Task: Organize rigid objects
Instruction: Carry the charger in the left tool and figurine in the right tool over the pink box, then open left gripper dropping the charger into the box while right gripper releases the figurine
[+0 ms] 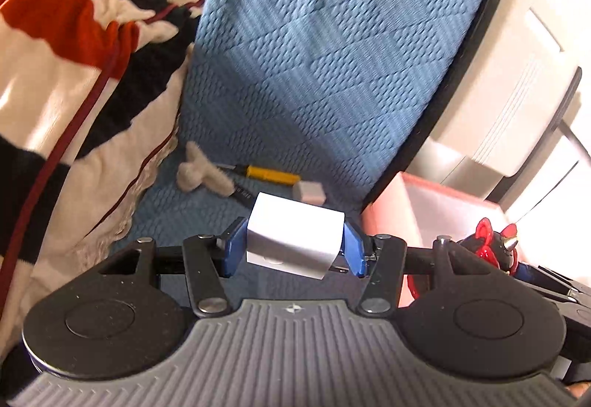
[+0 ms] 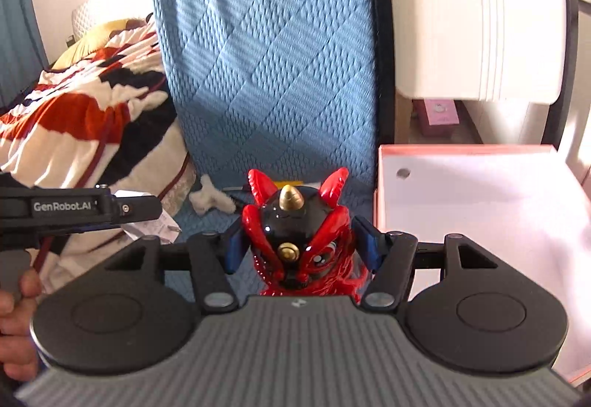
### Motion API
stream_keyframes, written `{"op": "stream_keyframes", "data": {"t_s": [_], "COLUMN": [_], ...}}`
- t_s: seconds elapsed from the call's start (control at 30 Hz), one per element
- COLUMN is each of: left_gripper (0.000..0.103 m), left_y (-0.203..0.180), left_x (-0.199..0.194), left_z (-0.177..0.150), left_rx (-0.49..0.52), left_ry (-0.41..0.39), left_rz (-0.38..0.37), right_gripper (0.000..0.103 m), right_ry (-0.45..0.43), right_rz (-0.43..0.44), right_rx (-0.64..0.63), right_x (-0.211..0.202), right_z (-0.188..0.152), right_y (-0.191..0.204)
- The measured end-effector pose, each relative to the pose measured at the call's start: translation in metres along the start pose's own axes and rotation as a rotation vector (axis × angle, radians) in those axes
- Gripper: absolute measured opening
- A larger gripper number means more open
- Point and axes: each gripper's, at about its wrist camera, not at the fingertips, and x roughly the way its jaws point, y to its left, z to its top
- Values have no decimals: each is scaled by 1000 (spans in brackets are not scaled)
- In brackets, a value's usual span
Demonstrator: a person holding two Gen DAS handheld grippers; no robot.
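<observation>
My left gripper (image 1: pixel 293 240) is shut on a white charger block (image 1: pixel 295 235), held above the blue quilted bed cover (image 1: pixel 295 56). My right gripper (image 2: pixel 301 242) is shut on a red and black horned figurine (image 2: pixel 299 233), which also shows at the right edge of the left wrist view (image 1: pixel 491 244). The left gripper appears from the side in the right wrist view (image 2: pixel 140 211). On the cover beyond lie a yellow-handled tool (image 1: pixel 266 173), a white eraser-like block (image 1: pixel 308 192) and a fuzzy white toy (image 1: pixel 201 172).
A pink-rimmed white box (image 2: pixel 461 192) stands open to the right of the bed, also in the left wrist view (image 1: pixel 443 211). A red, white and black blanket (image 1: pixel 74 56) is heaped on the left. A white cabinet (image 2: pixel 480 19) stands behind the box.
</observation>
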Motion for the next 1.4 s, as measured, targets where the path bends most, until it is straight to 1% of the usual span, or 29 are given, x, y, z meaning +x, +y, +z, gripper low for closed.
{"op": "stream_keyframes", "data": {"t_s": [0.17, 0.37, 0.5, 0.7, 0.93, 1.07, 1.2, 1.33, 1.4], "left_gripper": [60, 60, 60, 60, 60, 60, 60, 60, 57], "left_y": [-28, -64, -85, -121, -161, -179, -196, -208, -211], "left_x": [-5, -10, -9, -1, 20, 38, 61, 85, 95], "left_z": [9, 16, 19, 17, 1, -15, -31, -48, -54], "left_rx": [15, 33, 28, 60, 107, 102, 145, 164, 174], "left_ry": [-19, -37, -49, -55, -32, -26, 31, 90, 112], "left_rz": [-29, -71, -101, -137, -166, -153, -157, -160, -157], "right_gripper": [63, 63, 63, 63, 63, 63, 63, 63, 63], "right_ry": [-23, -72, -88, -98, -75, -35, 12, 59, 80], "right_rz": [-14, -33, -56, -92, -136, -161, -190, -201, -207], "right_rx": [3, 9, 21, 35, 73, 100, 127, 154, 161], "right_x": [-15, -36, -48, -59, -60, -53, -43, -30, -25], "right_z": [20, 43, 50, 52, 37, 21, 5, -11, -18], "right_y": [-13, -34, -50, -79, -119, -141, -161, -181, -188]}}
